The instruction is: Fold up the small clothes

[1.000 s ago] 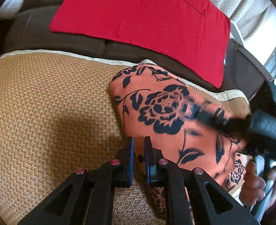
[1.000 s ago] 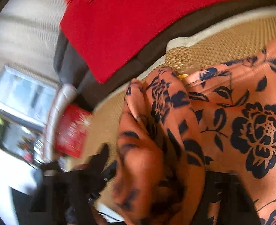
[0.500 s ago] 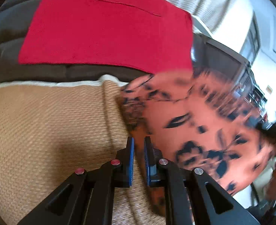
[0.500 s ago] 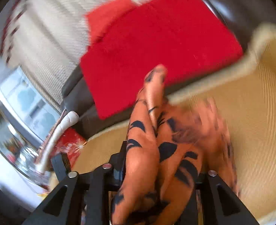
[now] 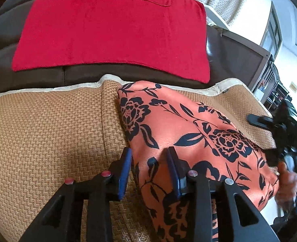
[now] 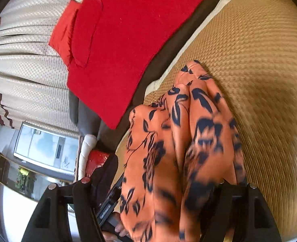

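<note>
Left gripper: I saw my left gripper (image 5: 149, 161) with its blue-padded fingers (image 5: 124, 173) spread apart, one either side of the near-left edge of the cloth; whether the pads touched the fabric, I could not tell
Right gripper: my right gripper (image 6: 168, 197) was mostly buried under draped fabric in its own view, so I could not tell how its fingers stood; from the left wrist view it showed only as a dark blurred shape (image 5: 285, 133) at the far right
Garment: the orange floral garment (image 5: 188, 141) lay on the woven mat, one corner near the mat's pale border, its right side raised toward the right gripper; in the right wrist view it hung in bunched folds (image 6: 178, 151) over that gripper's front
Mat: a tan woven mat (image 5: 47, 131) with a cream edge covered the seat beneath the garment
Sofa: dark brown sofa (image 5: 77, 74) showed behind the mat
Red towel: a red towel (image 5: 112, 30) was spread on the sofa back, well apart from the garment
Background: a beige curtain (image 6: 27, 50) hung behind the sofa
</note>
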### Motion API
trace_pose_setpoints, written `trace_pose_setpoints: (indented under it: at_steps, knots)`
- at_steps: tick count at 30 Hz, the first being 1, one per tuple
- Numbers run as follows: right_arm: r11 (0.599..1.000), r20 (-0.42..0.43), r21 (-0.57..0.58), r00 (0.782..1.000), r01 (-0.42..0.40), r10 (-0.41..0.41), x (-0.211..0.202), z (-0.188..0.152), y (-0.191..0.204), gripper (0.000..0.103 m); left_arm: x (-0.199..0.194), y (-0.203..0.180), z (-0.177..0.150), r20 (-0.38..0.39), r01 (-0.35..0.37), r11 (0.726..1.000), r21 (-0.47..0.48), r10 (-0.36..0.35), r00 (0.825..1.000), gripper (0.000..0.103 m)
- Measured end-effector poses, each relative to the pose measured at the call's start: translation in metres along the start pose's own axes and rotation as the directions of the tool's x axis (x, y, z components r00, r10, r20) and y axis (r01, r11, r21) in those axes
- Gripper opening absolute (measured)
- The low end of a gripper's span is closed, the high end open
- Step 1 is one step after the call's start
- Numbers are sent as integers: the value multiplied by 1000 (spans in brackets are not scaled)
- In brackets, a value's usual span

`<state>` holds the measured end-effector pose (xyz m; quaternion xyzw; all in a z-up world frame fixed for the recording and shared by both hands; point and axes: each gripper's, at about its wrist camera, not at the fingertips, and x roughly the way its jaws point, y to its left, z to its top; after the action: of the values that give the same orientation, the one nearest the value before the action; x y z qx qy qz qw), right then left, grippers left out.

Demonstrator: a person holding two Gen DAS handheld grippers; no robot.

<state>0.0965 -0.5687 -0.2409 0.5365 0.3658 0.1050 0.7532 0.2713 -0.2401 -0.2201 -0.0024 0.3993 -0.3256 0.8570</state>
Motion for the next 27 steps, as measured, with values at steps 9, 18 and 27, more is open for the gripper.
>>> trace_pose_setpoints:
  at_steps: [9,18,27]
  knots:
    - [889,96,-377,966,258,-240,13,14,97,21,-24,-4,0,99,-1,1000,15,0,995,37]
    - [844,156,-255,881,472,-446,20,23,33,20,4,-40,-13,33,-87,981,172,83,996,52]
    - [833,392,-195,820,517,-417,-39,18,69,29,-32,-42,-14,83,-65,986,151,53,995,52]
